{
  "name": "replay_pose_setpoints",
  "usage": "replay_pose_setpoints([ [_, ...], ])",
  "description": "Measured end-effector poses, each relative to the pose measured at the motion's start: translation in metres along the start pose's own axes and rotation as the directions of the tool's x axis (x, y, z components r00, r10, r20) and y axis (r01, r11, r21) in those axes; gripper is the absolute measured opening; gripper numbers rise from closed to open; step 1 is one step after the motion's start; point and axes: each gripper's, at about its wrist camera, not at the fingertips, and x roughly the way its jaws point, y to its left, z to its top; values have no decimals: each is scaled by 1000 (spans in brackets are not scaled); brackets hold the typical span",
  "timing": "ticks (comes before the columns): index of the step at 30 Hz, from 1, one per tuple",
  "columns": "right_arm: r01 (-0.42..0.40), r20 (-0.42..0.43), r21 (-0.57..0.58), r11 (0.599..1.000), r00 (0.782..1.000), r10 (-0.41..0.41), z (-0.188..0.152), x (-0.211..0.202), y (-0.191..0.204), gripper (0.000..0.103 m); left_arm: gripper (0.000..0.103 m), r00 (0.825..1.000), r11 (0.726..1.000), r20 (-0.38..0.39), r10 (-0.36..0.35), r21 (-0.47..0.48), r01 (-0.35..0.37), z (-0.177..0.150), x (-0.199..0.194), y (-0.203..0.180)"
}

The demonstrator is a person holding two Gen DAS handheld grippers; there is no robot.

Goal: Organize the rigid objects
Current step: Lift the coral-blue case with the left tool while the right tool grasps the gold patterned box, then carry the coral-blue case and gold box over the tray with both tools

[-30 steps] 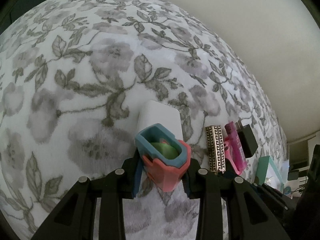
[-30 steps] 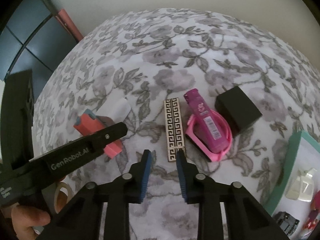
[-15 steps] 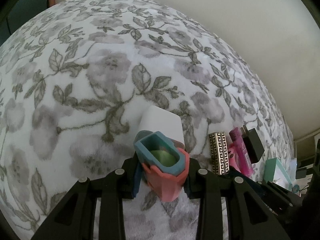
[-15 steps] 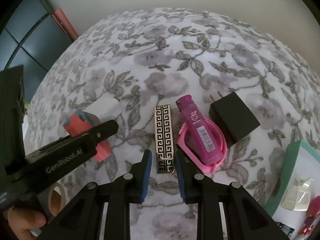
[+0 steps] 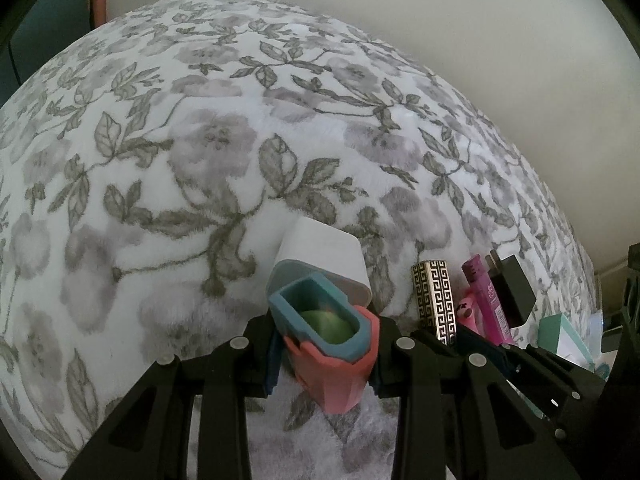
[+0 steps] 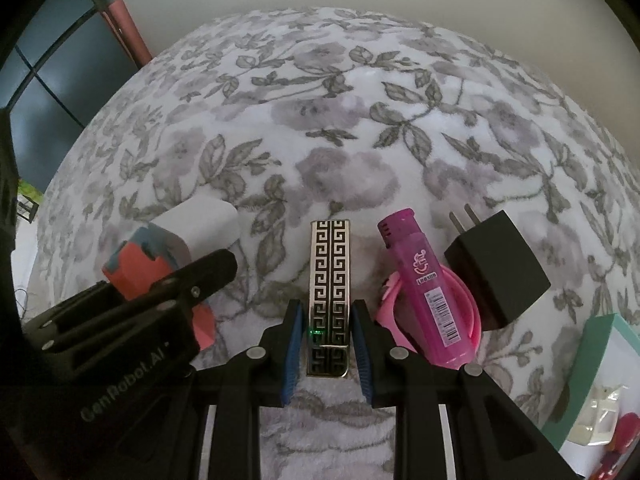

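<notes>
1. My left gripper was clamped on a chunky coral plastic holder with a teal rim and something green inside.
2. Just behind it a smooth white charger with rounded corners lay on the fuzzy floral blanket.
3. My right gripper stood narrowly parted around the near end of a flat, glossy key-patterned bar; I could not tell whether the blue ribbed pads pressed it.
4. Next lay a translucent magenta lighter, resting on a pink ring.
5. A matte black plug, boxy with two prongs, sat just right of it.
6. A teal-edged box showed at the far right.
</notes>
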Motion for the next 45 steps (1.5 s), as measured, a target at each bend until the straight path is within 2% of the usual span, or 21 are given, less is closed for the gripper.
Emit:
replay_pose_setpoints([
  [8,0,-34,26,1000,999,1,-13,-4,-3,23,30,999,999,-13,32,12,-32,-9,-5,-3],
  [9,2,-39,28,1000,999,-1,-13,-5,-4,23,21,999,999,-14,35,12,-35,-10,-5,-3],
  [16,34,-54,-4,999,998,-34,-33,-12,3,23,21,999,999,-24,37,12,-36,-19,-11,-1],
  [29,26,-33,28,999,999,-25,-58,-44,-12,22,21,997,999,-60,44,31,-42,-27,-24,-13],
  [37,9,12,115,993,1000,-10,-70,-77,-35,22,21,998,999,-54,19,49,-16,-32,-48,-33],
  [45,31,62,142,989,997,-40,-87,-112,-50,22,21,1000,996,-23,-13,85,15,-36,-83,-56],
])
